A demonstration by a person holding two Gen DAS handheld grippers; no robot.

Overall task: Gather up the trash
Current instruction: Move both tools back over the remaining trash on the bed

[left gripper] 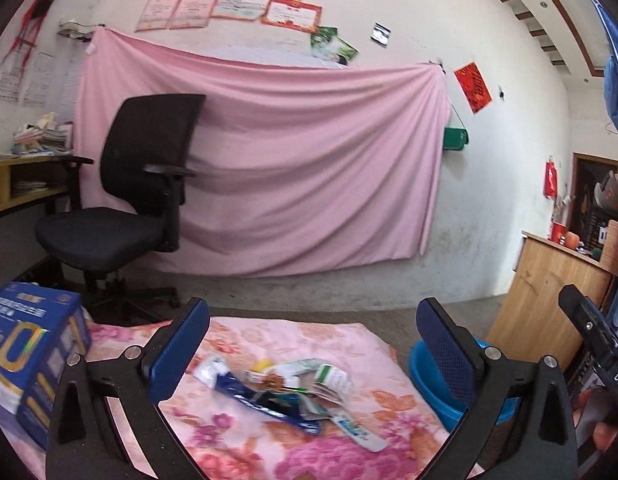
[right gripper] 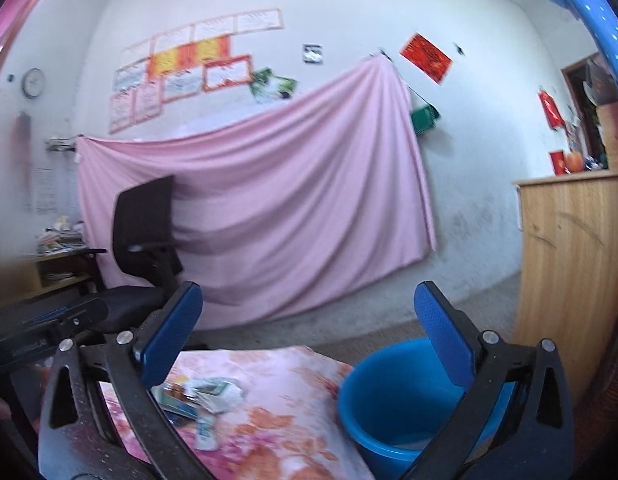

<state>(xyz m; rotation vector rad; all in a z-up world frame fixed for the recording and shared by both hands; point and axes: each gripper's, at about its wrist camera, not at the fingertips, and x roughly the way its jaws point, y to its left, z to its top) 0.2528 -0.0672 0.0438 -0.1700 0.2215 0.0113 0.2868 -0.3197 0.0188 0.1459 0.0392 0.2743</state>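
A pile of wrappers and paper scraps (left gripper: 293,394) lies on a pink floral cloth (left gripper: 237,436). My left gripper (left gripper: 309,332) hovers above and just behind the pile, open, with nothing between its blue pads. The same pile of wrappers (right gripper: 201,400) shows low and left in the right wrist view. My right gripper (right gripper: 307,320) is open and empty, held over the gap between the cloth (right gripper: 277,432) and a blue bucket (right gripper: 393,404). The bucket (left gripper: 441,384) stands on the floor just right of the cloth. In the left wrist view, the right gripper's black body (left gripper: 593,340) shows at the far right.
A blue printed carton (left gripper: 27,356) sits on the cloth's left end. A black office chair (left gripper: 125,208) stands behind, before a pink sheet (left gripper: 289,168) hung on the wall. A wooden cabinet (right gripper: 573,272) is right of the bucket. A cluttered desk (left gripper: 21,176) is far left.
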